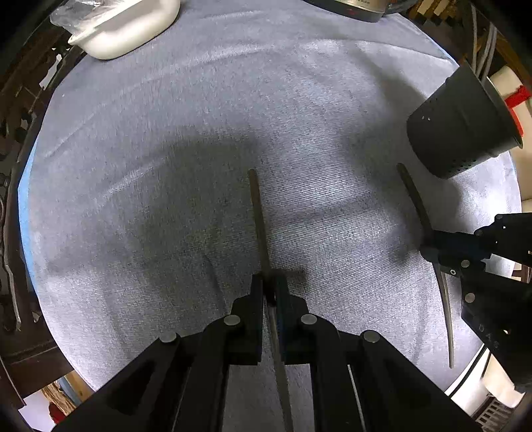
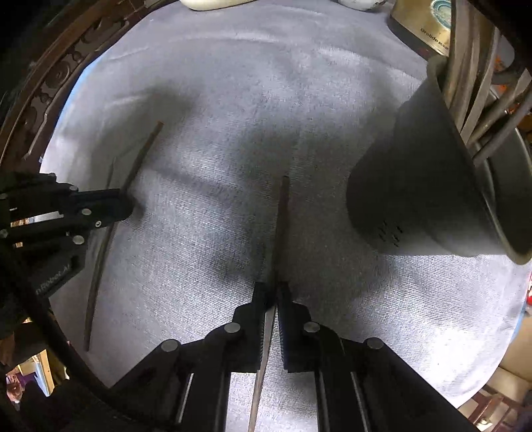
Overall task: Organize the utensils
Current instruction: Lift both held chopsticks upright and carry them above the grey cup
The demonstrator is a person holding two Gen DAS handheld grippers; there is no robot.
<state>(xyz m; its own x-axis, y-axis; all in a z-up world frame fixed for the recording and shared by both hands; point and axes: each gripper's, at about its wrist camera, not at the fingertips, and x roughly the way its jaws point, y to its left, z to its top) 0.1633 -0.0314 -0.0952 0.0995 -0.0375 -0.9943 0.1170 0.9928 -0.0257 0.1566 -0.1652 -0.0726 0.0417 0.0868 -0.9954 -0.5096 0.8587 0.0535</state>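
Note:
My left gripper (image 1: 270,282) is shut on a long thin metal utensil (image 1: 257,212) whose handle points forward over the grey cloth. My right gripper (image 2: 275,289) is shut on a second thin utensil (image 2: 282,212), also pointing forward. Each gripper shows in the other's view: the right one (image 1: 429,247) with its utensil (image 1: 414,196) at the right edge, the left one (image 2: 128,207) with its utensil (image 2: 139,156) at the left edge. A dark perforated utensil holder (image 2: 419,186) stands at the right with several utensils (image 2: 472,83) in it. It also shows in the left wrist view (image 1: 462,123).
A grey cloth (image 1: 199,116) covers the round table. A white dish (image 1: 129,26) sits at the far left edge. A metal appliance base (image 2: 422,30) stands at the far right. A carved dark wood rim (image 2: 50,96) borders the table on the left.

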